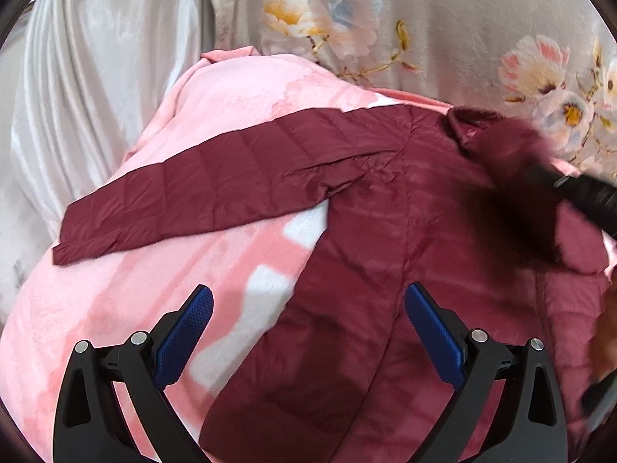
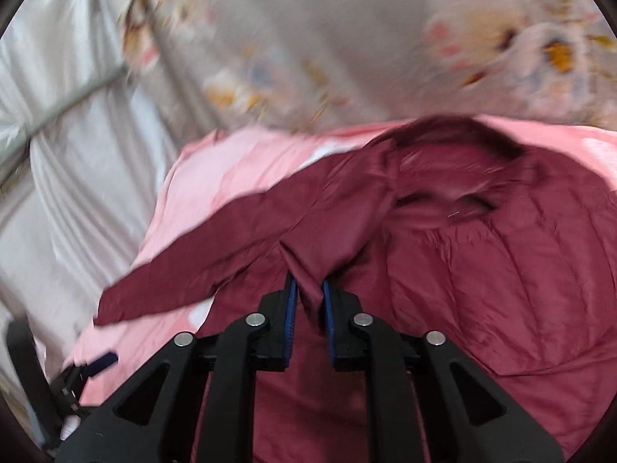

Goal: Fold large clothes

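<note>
A maroon quilted jacket [image 1: 385, 239] lies spread on a pink blanket [image 1: 115, 308], one sleeve [image 1: 193, 193] stretched flat to the left. My left gripper [image 1: 308, 293] hovers open over the jacket's left side edge, with nothing between its blue pads. In the right wrist view my right gripper [image 2: 308, 283] is shut on a fold of the jacket's other sleeve [image 2: 304, 270], and the cloth trails from its pads across the jacket body [image 2: 501, 270]. The left wrist view shows the right gripper's black body [image 1: 590, 196] as a blur over the collar area, dragging dark maroon cloth.
Grey floral bedding [image 1: 424, 19] lies beyond the blanket, and a white satin sheet [image 1: 77, 77] hangs at the left. The left gripper [image 2: 96, 362] shows at the lower left of the right wrist view. A hand [image 1: 609, 328] appears at the right edge.
</note>
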The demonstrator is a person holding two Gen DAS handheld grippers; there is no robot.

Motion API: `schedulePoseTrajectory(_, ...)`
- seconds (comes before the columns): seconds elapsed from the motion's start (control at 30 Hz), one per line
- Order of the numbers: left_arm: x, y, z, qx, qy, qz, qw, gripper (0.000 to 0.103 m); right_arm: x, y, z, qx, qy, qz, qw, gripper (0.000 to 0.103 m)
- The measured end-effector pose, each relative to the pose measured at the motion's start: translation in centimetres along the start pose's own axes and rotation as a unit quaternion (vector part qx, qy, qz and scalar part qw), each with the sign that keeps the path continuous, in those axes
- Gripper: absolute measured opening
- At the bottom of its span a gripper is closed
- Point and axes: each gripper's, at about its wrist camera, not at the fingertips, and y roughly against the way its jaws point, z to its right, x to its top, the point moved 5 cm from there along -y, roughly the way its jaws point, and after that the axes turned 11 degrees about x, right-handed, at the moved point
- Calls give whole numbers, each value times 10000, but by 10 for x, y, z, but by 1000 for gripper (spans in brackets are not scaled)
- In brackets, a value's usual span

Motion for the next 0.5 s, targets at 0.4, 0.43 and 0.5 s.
schedulePoseTrajectory(0.4,43,-45,88,-1413,-83,-886,9860,98,-5,145,126,-1192,-1411,1288,9743,58)
schedulePoseTrajectory(0.43,42,-54,94,-1497,-5,-1095,9826,97,-12,156,145,-1333,-1686,1339,9674,59)
schedulePoseTrajectory(0.5,40,-67,103,-1647,159,-1355,9769,94,-29,173,180,-1530,-2231,1389,9526,59)
